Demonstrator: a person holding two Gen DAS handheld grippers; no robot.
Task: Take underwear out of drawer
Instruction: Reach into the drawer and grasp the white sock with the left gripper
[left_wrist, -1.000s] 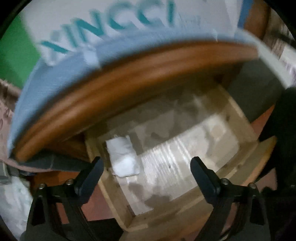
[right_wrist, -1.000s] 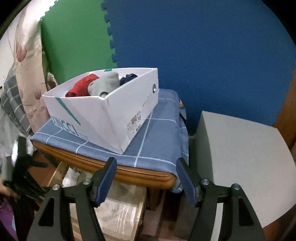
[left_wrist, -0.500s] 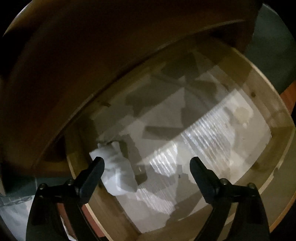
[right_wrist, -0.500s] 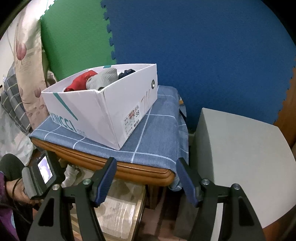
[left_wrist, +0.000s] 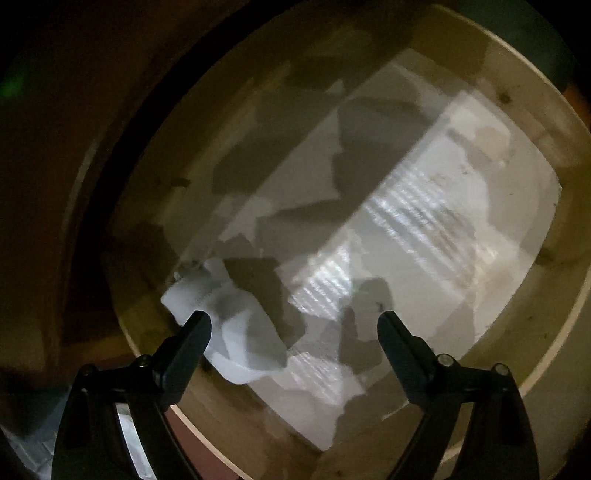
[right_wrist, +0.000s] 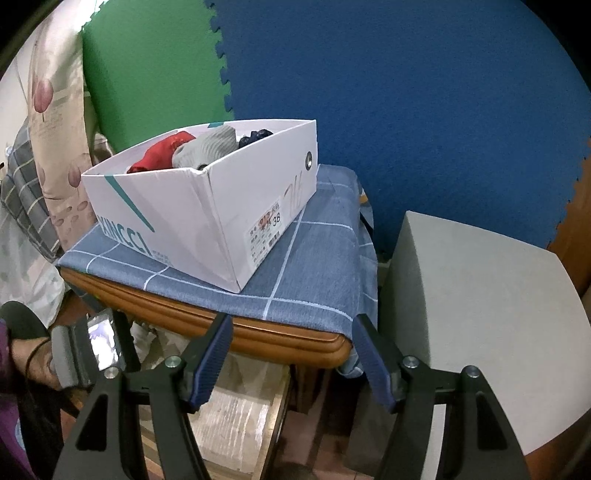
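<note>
Dim drawer (left_wrist: 546, 306) interior: white underwear (left_wrist: 236, 332) lay near-left corner. Left gripper (left_wrist: 293, 328) fingers spread, approaching; next shift left to straddle it. Right gripper (right_wrist: 291, 347) spread, idle.

White crumpled underwear (left_wrist: 229, 325) — in drawer's (left_wrist: 546, 362) left corner.

We see a wall padded with interlocking foam mats, a green mat (right_wrist: 147, 62) beside a large blue mat (right_wrist: 406, 110). A wooden table (right_wrist: 258, 332) stands before it under a blue checked cloth (right_wrist: 314, 266), with a white cardboard box (right_wrist: 207, 221) resting on top. To the right sits a grey cabinet (right_wrist: 480, 302). At the left hang a floral curtain (right_wrist: 55, 129) and a grey plaid fabric (right_wrist: 26, 199). Reddish floor tiles (right_wrist: 306, 443) show below. Under the table the light is dim.
</note>
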